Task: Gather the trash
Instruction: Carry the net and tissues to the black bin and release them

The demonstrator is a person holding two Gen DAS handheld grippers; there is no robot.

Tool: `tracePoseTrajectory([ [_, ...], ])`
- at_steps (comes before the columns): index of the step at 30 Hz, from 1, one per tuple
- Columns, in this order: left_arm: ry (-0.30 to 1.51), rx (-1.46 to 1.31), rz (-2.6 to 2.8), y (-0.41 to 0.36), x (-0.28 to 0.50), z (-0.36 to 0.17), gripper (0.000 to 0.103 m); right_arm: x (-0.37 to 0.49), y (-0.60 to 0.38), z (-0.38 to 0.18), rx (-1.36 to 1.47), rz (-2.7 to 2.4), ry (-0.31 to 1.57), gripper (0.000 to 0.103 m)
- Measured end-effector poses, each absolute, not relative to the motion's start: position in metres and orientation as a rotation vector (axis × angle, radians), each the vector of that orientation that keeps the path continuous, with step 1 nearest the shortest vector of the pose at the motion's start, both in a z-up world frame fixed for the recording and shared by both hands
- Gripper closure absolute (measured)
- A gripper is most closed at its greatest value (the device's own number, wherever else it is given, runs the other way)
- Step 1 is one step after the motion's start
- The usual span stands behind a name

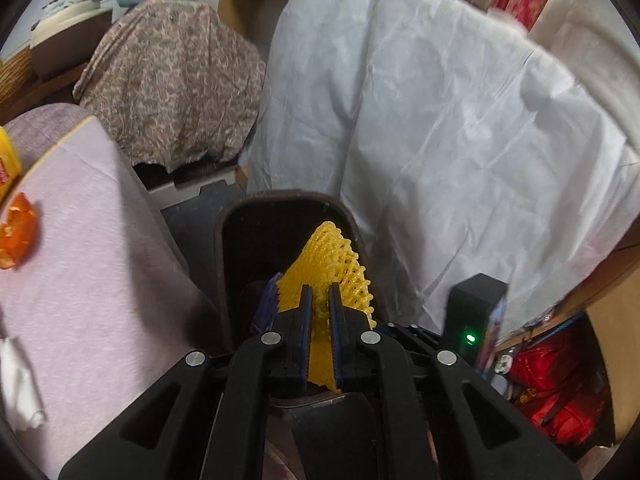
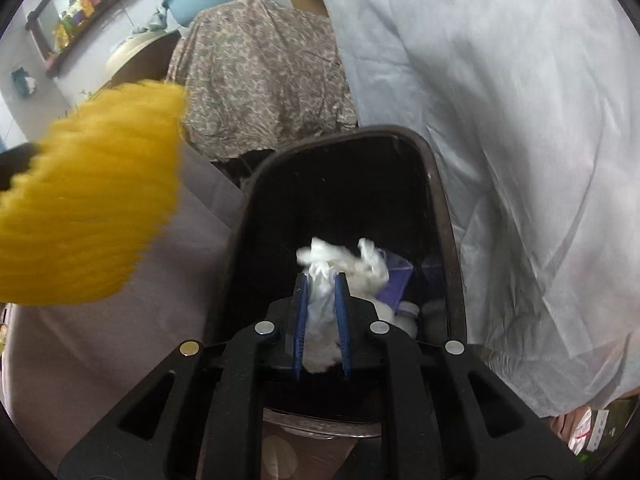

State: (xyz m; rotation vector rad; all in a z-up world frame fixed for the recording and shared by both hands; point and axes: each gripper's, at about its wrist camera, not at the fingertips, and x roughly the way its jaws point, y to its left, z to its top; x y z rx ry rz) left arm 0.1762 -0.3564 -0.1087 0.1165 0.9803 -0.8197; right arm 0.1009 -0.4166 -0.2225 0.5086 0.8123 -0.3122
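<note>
my left gripper [image 1: 320, 304] clamps the yellow foam net [image 1: 326, 264] and my right gripper [image 2: 321, 294] pinches the white tissue [image 2: 340, 260], both above the dark bin [image 2: 436, 184], so i'd release only once well inside its rim.

Yellow foam net [image 1: 328, 264], white tissue [image 2: 340, 260], dark brown bin [image 2: 436, 184], floral-patterned cloth [image 1: 172, 88].
</note>
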Motion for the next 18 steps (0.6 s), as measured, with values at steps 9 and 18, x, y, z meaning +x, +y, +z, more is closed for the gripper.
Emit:
tracePoseTrajectory([
  [9,1.055,0.136,-0.805,-0.374,0.184,-0.134,0.063,0.069,-0.427,-0.219,0.461,-0.446,0.787,0.041],
  [18,0.905,0.109,-0.816,-0.341,0.154,-0.083,0.029,0.057,-0.428,-0.199,0.448,-0.481,0.774,0.038],
])
